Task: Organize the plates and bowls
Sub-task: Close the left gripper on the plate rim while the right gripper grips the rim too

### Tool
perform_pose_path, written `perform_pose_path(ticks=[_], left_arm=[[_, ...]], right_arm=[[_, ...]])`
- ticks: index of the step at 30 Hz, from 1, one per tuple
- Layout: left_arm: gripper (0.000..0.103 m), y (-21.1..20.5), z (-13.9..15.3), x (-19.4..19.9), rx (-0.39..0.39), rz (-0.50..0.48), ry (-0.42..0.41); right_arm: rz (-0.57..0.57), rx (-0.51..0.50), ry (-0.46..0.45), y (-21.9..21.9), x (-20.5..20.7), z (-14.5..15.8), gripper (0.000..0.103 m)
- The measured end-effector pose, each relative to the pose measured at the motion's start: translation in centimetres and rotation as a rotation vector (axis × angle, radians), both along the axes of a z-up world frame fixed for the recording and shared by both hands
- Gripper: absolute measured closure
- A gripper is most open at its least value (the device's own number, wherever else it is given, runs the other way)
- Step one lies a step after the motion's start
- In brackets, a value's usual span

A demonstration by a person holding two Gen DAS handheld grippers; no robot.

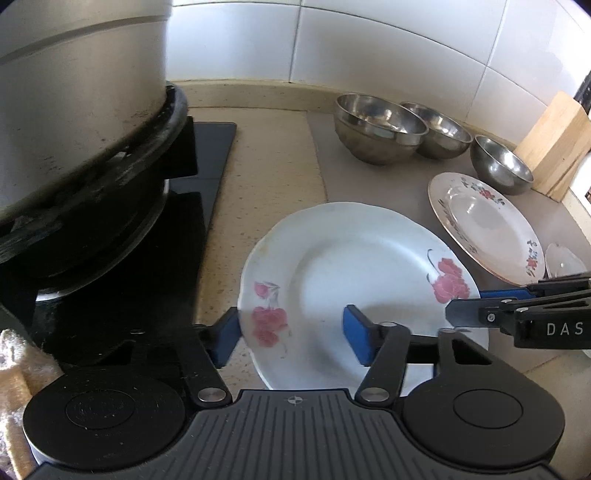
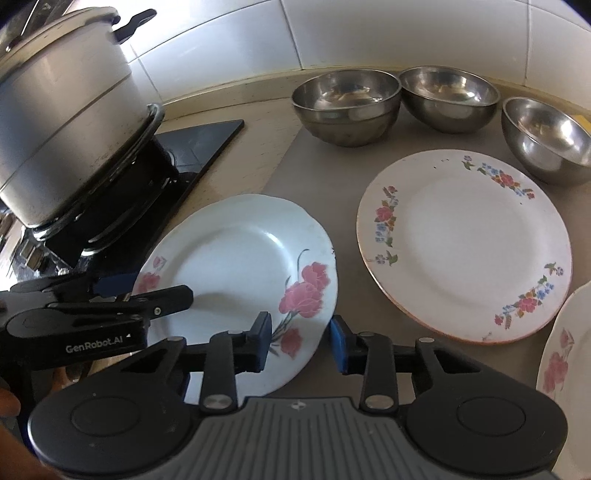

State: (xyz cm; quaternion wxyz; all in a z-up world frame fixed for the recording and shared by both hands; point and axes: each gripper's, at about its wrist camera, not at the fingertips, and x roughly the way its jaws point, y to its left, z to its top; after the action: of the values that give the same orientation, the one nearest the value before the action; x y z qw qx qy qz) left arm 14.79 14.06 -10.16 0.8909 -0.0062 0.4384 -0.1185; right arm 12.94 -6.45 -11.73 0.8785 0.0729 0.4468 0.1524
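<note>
A home kitchen: white wall tiles (image 2: 369,33), a large metal pot (image 2: 62,110) on a black stove (image 2: 199,147), steel bowls (image 2: 347,107), flowered plates (image 2: 465,243) and a wooden knife block (image 1: 554,144).

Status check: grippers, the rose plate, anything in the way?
Left gripper and right gripper each straddle a rim of the rose plate, grip unconfirmed. Plate tilted off the counter. Floral plate close beside; steel bowls behind.
</note>
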Motion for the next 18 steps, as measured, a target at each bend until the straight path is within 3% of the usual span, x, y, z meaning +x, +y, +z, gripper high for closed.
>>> perform_pose_path(ticks=[2,6,8,11,18], left_arm=[[0.055,0.6,0.1,0.0,-0.016,0.005,0.011],[0.055,0.7,0.1,-0.1,-0.012,-0.007,0.005],[0.055,0.8,0.1,0.0,-0.017,-0.006,0.002],[0.057,1.1,0.1,-0.2,-0.033,-0.011,0.007],[0.057,0.7,0.5,-1.5,0.010,-0.009,-0.003]], right_arm=[[-0.022,0.031,0.006,-0.5,0.0,-0.1,0.090],[-0.042,0.089,-0.011,-1.2,0.1,-0.5,0.091],[-0.048,0.064,-0.034,-0.7,0.2,-0.5,0.090],[-0.026,0.059,-0.057,-0.3,0.1,-0.6,0.079],[-0.061,0.032,-0.036,0.3,-0.1,-0.2,0.080]])
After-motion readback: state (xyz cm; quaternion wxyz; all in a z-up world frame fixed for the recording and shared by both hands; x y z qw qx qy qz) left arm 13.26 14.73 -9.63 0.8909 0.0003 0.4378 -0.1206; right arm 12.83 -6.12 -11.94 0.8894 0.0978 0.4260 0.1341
